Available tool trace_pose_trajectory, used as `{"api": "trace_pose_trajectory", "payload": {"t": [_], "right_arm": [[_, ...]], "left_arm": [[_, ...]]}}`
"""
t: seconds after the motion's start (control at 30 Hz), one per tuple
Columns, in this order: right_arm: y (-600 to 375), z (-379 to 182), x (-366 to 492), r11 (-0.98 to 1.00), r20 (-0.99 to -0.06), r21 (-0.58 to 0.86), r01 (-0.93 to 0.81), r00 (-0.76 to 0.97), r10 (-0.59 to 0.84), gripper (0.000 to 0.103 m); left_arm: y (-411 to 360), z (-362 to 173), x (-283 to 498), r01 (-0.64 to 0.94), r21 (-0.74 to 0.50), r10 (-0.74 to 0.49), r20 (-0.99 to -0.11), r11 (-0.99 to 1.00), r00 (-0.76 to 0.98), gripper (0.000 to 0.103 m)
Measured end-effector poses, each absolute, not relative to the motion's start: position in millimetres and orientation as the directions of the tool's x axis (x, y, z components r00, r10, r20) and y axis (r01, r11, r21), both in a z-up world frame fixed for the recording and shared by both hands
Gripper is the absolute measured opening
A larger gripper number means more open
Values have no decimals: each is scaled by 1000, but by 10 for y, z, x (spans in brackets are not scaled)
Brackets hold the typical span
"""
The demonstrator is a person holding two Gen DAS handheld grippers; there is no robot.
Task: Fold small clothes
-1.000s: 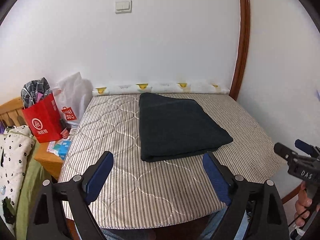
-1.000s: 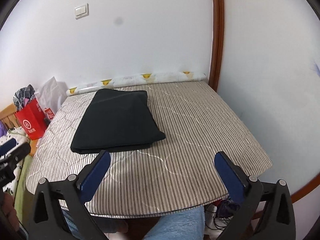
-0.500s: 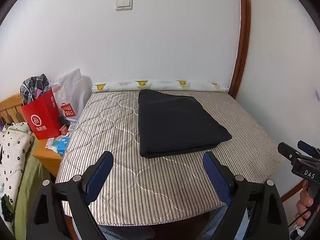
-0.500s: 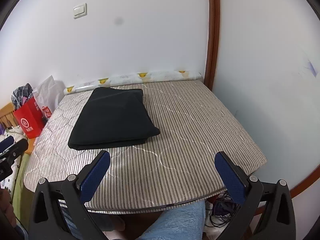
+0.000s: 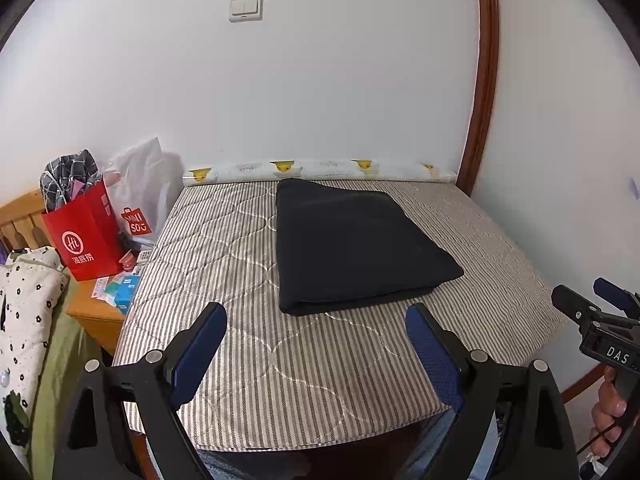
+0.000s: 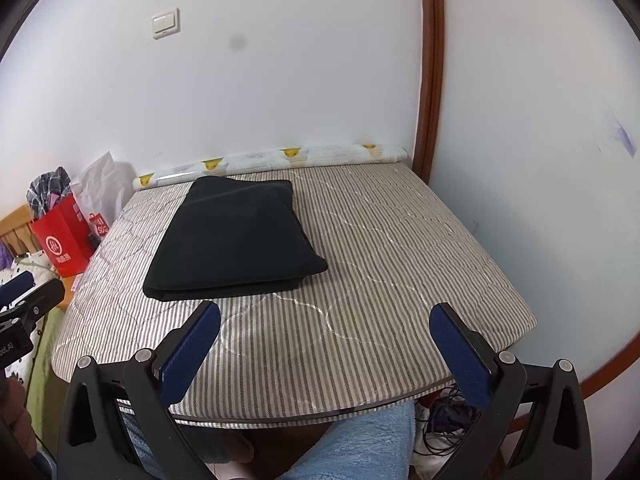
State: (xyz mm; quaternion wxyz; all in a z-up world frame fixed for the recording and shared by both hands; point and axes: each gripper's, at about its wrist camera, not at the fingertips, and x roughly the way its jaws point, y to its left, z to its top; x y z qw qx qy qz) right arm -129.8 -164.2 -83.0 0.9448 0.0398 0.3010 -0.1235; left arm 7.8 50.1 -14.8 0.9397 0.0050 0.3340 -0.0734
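Left claw (image 5: 316, 344) wide apart, right claw (image 6: 325, 344) likewise, both holding nothing

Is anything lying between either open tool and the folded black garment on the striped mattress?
Nothing visible. Only bare striped mattress lies between the left tool and the black garment, and likewise ahead of the right tool. Both are open and empty.

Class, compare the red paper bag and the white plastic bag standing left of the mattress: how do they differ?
The red paper bag is stiff and boxy; the white plastic bag is soft and crumpled. The red paper bag has checked cloth poking out; the contents of the white plastic bag cannot be seen. The red paper bag carries a white logo; the white plastic bag a red one. Both stand upright.
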Motion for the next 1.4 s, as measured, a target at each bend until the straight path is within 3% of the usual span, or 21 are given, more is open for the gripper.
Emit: {"api": "trace_pose_trajectory", "payload": {"t": [1.4], "right_arm": [[-1596,-808,-1339,968,-566,-19,252,795,-218,103]], "left_arm": [[538,-143,79,135,-47,-135,-631,990,764,91]]}}
